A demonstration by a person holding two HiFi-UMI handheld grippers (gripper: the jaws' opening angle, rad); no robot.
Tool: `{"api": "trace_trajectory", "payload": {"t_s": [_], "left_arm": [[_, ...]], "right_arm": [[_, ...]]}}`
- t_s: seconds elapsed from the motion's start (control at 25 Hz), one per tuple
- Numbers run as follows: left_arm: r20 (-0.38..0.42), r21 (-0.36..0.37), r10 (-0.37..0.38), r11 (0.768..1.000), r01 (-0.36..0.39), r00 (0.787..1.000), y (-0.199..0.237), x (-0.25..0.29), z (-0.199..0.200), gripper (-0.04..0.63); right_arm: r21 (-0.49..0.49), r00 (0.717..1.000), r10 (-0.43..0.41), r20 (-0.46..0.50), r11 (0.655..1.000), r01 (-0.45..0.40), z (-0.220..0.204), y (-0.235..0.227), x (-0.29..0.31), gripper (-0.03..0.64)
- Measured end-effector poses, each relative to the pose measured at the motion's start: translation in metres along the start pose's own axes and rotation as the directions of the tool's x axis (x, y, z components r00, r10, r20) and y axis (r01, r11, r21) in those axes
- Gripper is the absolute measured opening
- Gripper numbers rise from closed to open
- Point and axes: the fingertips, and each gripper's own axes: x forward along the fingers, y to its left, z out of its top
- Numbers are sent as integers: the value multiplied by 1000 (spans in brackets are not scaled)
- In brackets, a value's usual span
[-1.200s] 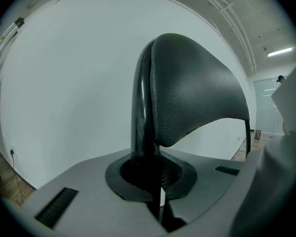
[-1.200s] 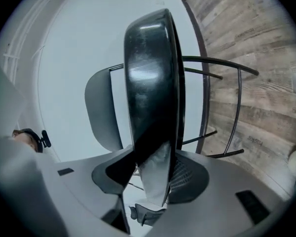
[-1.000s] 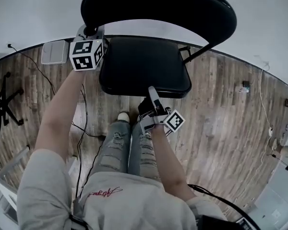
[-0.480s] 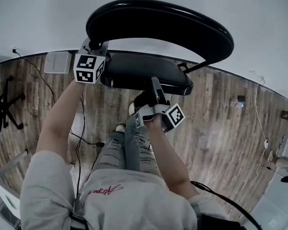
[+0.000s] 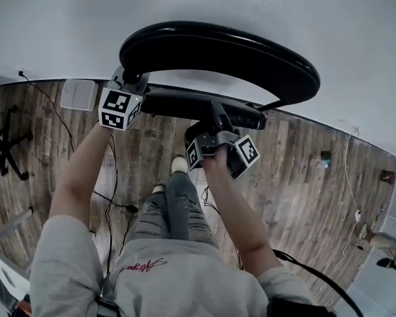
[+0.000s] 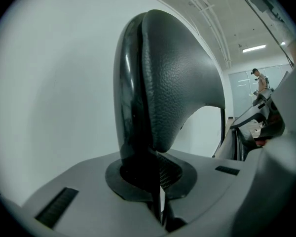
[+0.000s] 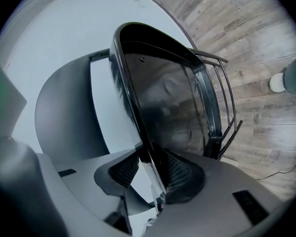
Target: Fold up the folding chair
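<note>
Chair backrest sits pinched in left tongs, seat edge in right tongs.

The only writing in sight is sitting on the person's grey sweatshirt: a short line of red cursive script is running slantwise across the cloth in the head view, and its letters are coming out too small and looped to be read with any certainty. Black-and-white square markers are showing on the cube of the left gripper and on the cube of the right gripper; these are blocky coded patterns rather than letters or digits. In the two gripper views nothing legible is appearing.
</note>
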Motion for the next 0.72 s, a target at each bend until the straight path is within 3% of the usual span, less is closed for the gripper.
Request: {"api": "trace_trajectory", "payload": {"t_s": [0.72], "left_arm": [[19,-58,9,998,-8,1000,29,9,20,18]], "right_arm": [[70,999,5,-48,998,-2,-18,25,24,155]]}}
